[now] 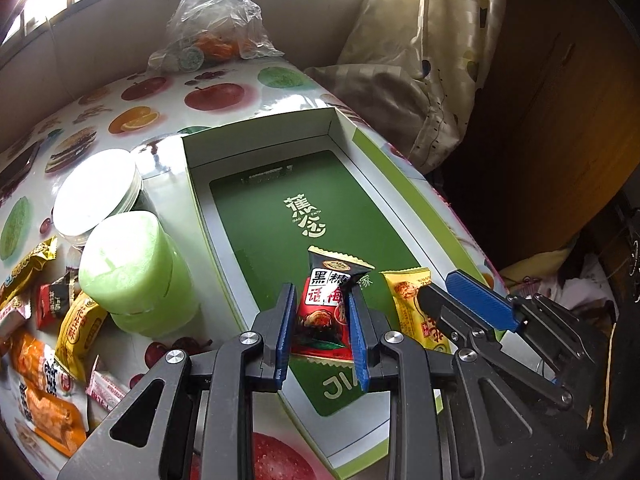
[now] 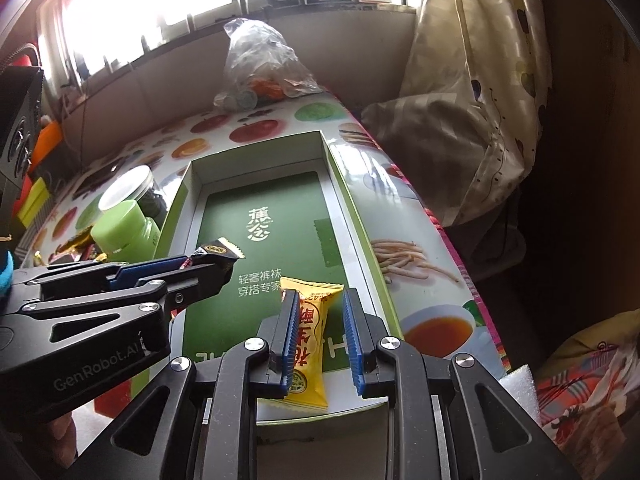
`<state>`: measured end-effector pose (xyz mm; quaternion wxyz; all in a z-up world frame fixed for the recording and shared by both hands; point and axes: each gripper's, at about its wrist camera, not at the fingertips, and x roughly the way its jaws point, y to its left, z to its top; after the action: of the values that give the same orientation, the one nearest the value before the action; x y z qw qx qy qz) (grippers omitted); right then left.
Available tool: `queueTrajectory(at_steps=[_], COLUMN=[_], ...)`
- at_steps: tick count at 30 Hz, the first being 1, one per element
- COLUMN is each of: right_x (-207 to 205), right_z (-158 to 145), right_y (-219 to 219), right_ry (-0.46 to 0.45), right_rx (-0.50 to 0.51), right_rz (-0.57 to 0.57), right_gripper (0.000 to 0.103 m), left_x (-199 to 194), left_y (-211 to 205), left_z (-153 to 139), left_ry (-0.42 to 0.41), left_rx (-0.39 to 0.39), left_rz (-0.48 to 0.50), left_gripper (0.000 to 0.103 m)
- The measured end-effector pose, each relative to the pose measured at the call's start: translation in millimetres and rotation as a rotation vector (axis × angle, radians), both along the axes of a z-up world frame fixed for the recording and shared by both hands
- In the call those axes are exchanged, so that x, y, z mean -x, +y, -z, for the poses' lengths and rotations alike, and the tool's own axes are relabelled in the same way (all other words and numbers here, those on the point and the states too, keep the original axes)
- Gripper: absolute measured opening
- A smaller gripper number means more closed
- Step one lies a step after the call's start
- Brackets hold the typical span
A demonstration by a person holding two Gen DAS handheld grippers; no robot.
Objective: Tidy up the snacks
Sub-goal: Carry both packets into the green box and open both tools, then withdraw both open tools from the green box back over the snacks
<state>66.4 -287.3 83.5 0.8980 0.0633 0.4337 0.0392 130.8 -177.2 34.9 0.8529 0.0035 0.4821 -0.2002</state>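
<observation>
Holding red packet (image 1: 324, 312) in my left gripper (image 1: 320, 320), yellow packet (image 2: 310, 344) in right gripper (image 2: 320, 336), over box (image 1: 416, 200). Grippers nearly touching; risking collision, packets overlapping on release.

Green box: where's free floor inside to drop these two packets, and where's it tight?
The green box has bare floor across its middle and far end, between the side walls up to the back wall. The near end sits under the left gripper holding a red packet and the right gripper holding a yellow packet. The table left of the box is crowded: green jar, loose snacks.
</observation>
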Motion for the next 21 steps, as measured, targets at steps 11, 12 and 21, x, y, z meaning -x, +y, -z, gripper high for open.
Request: queueTrajectory(at_steps=[11, 12, 21], right_x=[4.5, 5.5, 17.3], right_z=[-1.6, -2.2, -9.2], right_y=[-4.9, -5.1, -2.3], right_ry=[-0.004, -0.006, -0.018], right_rx=[-0.006, -0.006, 0.007], right_rz=[0.031, 0.032, 0.043], right_gripper=[0.025, 0.025, 0.030], left_x=[1.2, 2.1, 16.7], left_y=[2.0, 2.9, 12.4], left_z=[1.4, 0.7, -12.4], left_ry=[0.007, 0.005, -0.035], left_rx=[0.011, 0.014, 0.030], left_rz=[0.003, 0.002, -0.001], left_gripper=[0.037, 0.038, 0.046])
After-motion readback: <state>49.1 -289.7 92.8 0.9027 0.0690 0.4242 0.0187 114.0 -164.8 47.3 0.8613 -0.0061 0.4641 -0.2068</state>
